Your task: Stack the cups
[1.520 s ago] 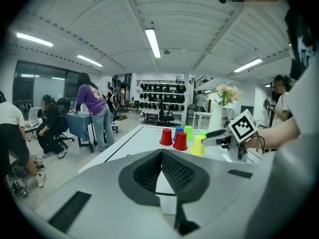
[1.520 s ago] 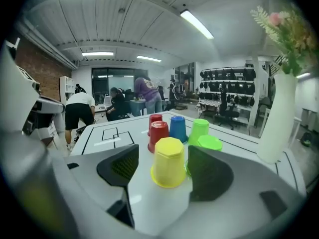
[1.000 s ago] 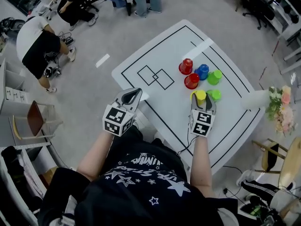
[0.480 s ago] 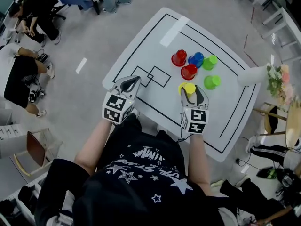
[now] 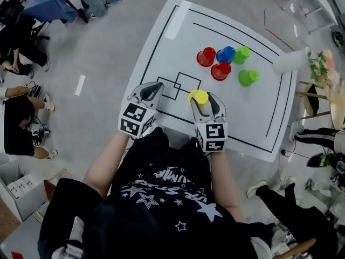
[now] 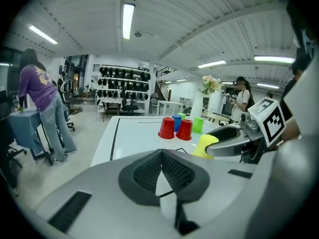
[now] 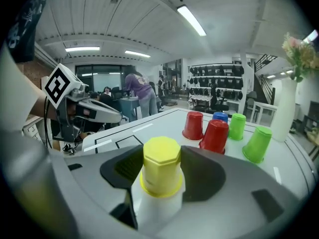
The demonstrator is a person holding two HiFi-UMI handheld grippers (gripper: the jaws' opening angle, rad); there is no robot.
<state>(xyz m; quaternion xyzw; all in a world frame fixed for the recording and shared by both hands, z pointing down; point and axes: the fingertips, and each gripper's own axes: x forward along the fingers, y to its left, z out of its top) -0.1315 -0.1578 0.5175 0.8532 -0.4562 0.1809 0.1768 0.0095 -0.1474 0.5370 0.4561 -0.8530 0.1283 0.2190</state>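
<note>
Cup (image 7: 161,171) of yellow plastic, octagonal base, clamped by textured right gripper (image 5: 204,102) jaws

Smooth, shiny plastic for the yellow cup (image 5: 198,96), red cups (image 5: 206,56), blue cup (image 5: 225,54) and green cups (image 5: 248,77). Smooth white table (image 5: 178,42), a bit shiny, with flat black lines (image 5: 178,85). Dull grey plastic on the left gripper (image 5: 151,89) and right gripper (image 5: 204,98); dark, bumpy pads (image 6: 145,171). Soft black cloth shirt (image 5: 161,198).

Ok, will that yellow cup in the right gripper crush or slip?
Probably light: the yellow cup looks like thin plastic, so hard squeezing may dent it. Its tapered, glossy sides could let it slide between the jaws.
</note>
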